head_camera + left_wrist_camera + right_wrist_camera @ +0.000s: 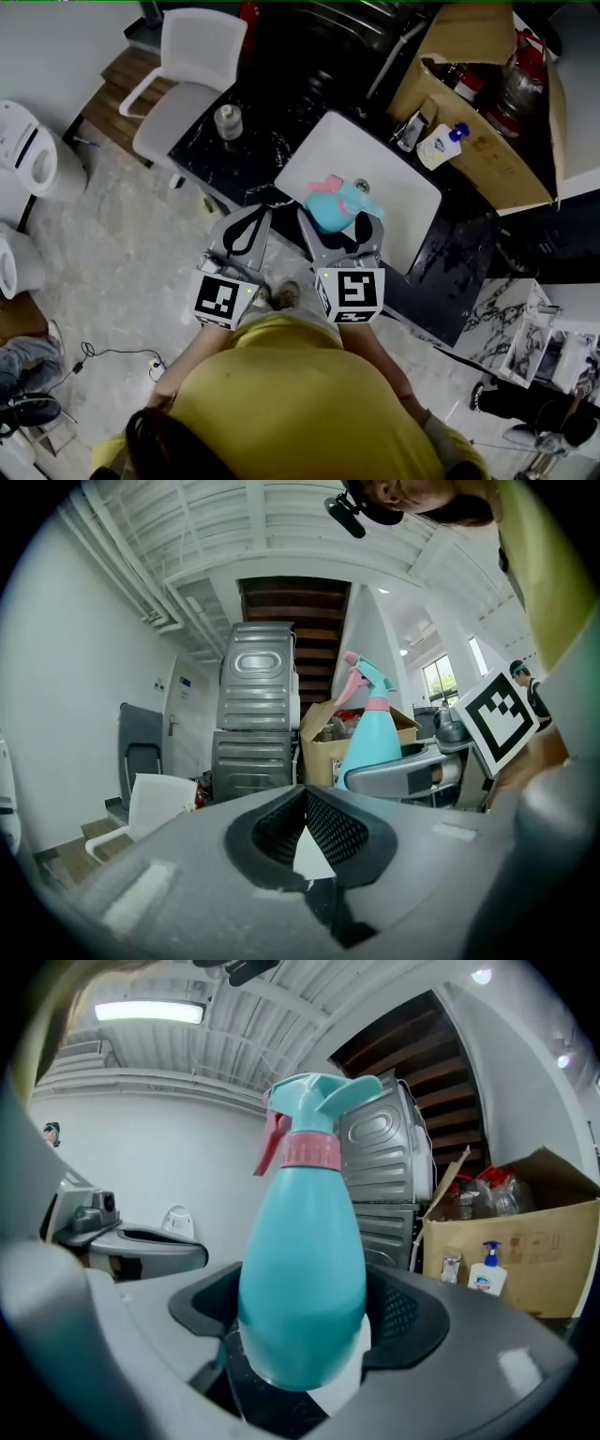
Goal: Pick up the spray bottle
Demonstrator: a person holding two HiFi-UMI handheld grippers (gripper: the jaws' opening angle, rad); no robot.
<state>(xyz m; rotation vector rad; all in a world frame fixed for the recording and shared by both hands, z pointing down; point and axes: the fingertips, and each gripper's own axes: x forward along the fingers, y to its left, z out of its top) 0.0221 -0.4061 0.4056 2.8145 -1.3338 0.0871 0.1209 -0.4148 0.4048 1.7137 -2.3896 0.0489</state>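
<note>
The right hand-held gripper (305,1314) is clamped on the lower body of the teal spray bottle (302,1241), its pink trigger pointing away, over the near edge of the white sink (398,183) set in the black counter (202,141). The left hand-held gripper (302,829), just beside it, is closed on nothing.

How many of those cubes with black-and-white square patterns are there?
2. One black-and-white marker cube sits on the left gripper, whose jaws are together; the other sits on the right gripper, shut on the teal plastic spray bottle. None seems hidden.
</note>
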